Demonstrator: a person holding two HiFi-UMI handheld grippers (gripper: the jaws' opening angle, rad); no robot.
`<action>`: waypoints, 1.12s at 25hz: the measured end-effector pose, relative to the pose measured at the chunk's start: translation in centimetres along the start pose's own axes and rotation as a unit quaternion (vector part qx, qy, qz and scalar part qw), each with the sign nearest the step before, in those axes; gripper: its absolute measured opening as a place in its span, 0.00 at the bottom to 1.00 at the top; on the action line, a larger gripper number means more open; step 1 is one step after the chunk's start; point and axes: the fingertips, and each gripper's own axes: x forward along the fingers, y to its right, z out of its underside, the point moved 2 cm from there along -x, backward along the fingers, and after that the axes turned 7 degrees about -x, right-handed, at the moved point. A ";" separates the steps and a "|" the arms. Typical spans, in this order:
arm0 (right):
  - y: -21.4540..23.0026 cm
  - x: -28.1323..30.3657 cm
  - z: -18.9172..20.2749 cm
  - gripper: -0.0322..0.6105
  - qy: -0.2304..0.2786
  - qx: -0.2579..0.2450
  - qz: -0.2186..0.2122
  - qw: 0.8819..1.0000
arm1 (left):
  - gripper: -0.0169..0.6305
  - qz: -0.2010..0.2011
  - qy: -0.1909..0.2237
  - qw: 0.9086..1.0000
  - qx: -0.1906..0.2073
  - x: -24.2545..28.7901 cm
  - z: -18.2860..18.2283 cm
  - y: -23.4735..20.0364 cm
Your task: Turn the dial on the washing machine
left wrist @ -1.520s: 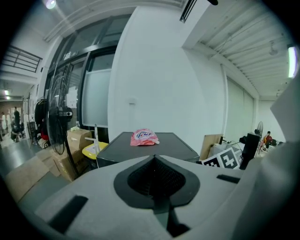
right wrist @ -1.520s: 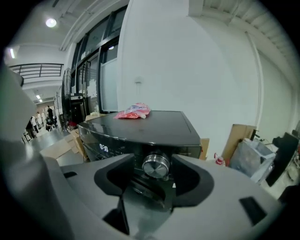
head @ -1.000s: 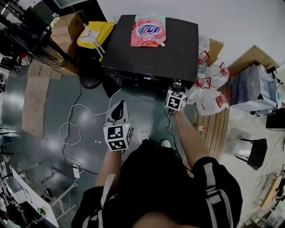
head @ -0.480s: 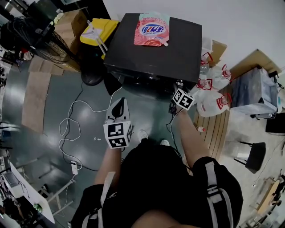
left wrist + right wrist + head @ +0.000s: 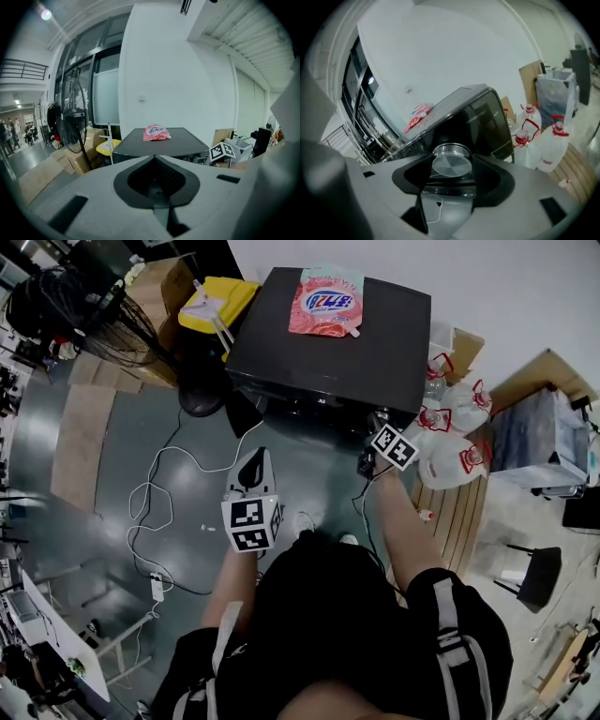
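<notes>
The black washing machine [image 5: 328, 343] stands ahead of me, with a pink detergent pouch [image 5: 325, 301] lying on its lid. My right gripper [image 5: 382, 427] is at the machine's front right corner. In the right gripper view that gripper [image 5: 452, 161] is shut on the round silver dial [image 5: 450, 165], one jaw on each side, and the whole view is tilted. My left gripper [image 5: 251, 465] hangs back over the floor, away from the machine. Its jaws [image 5: 154, 159] are shut on nothing and point at the machine [image 5: 161, 143].
A standing fan [image 5: 70, 306], a yellow bin [image 5: 216, 307] and cardboard boxes stand left of the machine. Water jugs [image 5: 450, 451], a grey crate [image 5: 539, 432] and a wooden pallet [image 5: 459, 512] are on its right. A white cable [image 5: 155, 512] loops across the floor on the left.
The right gripper's marker cube has rolled clockwise and shifted slightly right while shut on the dial. The left gripper has hardly moved.
</notes>
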 end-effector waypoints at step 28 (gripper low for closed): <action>1.0 0.7 1.7 0.45 0.013 0.404 -0.199 0.893 | 0.02 -0.023 0.005 1.000 0.020 -3.0 0.6 0.8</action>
